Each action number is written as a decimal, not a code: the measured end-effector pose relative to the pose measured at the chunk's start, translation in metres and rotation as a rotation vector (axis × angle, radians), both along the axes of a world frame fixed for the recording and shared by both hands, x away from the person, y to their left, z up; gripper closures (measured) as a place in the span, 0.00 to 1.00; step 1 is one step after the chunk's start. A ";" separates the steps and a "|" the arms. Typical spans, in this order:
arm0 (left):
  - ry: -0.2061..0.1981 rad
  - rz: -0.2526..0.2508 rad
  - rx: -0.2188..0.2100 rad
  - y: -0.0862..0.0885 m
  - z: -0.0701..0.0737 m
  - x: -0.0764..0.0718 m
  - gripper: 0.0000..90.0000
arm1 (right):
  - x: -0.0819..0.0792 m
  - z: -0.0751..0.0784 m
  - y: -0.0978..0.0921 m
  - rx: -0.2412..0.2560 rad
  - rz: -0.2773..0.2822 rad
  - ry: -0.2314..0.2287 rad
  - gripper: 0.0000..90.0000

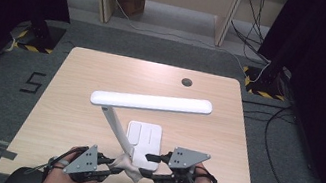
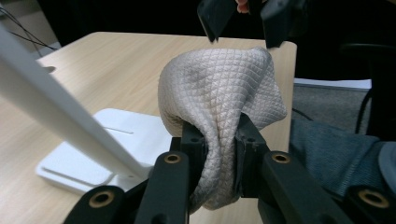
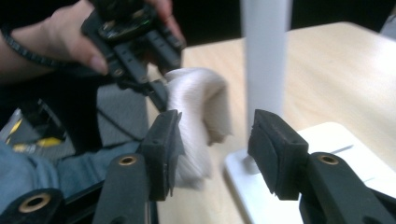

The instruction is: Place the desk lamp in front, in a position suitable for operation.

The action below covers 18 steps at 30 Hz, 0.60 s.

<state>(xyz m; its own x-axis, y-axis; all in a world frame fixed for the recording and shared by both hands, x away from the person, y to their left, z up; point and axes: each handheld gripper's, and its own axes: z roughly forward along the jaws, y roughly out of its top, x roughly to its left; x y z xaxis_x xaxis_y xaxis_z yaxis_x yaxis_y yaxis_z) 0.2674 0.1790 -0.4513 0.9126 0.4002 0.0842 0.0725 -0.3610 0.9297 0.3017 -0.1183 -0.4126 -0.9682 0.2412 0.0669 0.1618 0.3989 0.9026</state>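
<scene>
A white desk lamp (image 1: 151,102) stands on the table's near middle, its flat base (image 1: 144,139) in front of my hands and its arm (image 2: 56,116) slanting up to a long head. A beige quilted cloth (image 2: 219,98) hangs bunched between the jaws of my left gripper (image 2: 219,140), which is shut on it beside the lamp base. My right gripper (image 3: 212,140) is open, its jaws spread on either side of the cloth (image 3: 196,100) and the lamp post (image 3: 265,56), a little apart from the cloth. In the high view the cloth (image 1: 130,167) lies between the left gripper (image 1: 110,163) and the right gripper (image 1: 150,165).
The light wooden table (image 1: 75,86) has a round cable hole (image 1: 186,82) at the far right. Its near edge lies right under my hands. Dark curtains, stand feet and floor cables surround the table.
</scene>
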 end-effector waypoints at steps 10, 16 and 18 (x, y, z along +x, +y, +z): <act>-0.038 0.070 -0.043 0.022 0.018 0.000 0.87 | 0.026 -0.008 -0.029 0.064 -0.229 0.022 0.56; -0.100 0.121 -0.048 0.043 0.032 -0.001 0.87 | 0.043 -0.030 -0.041 0.012 -0.390 0.040 0.57; -0.104 0.138 -0.055 0.049 0.036 -0.002 0.86 | 0.047 -0.037 -0.043 0.005 -0.412 0.055 0.57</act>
<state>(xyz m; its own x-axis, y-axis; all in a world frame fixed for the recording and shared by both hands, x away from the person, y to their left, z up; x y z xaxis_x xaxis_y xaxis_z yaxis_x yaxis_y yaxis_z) 0.2656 0.2277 -0.4154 0.8361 0.5279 0.1496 0.0208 -0.3029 0.9528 0.3486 -0.1609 -0.4494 -0.7856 0.6074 0.1175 0.3547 0.2865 0.8900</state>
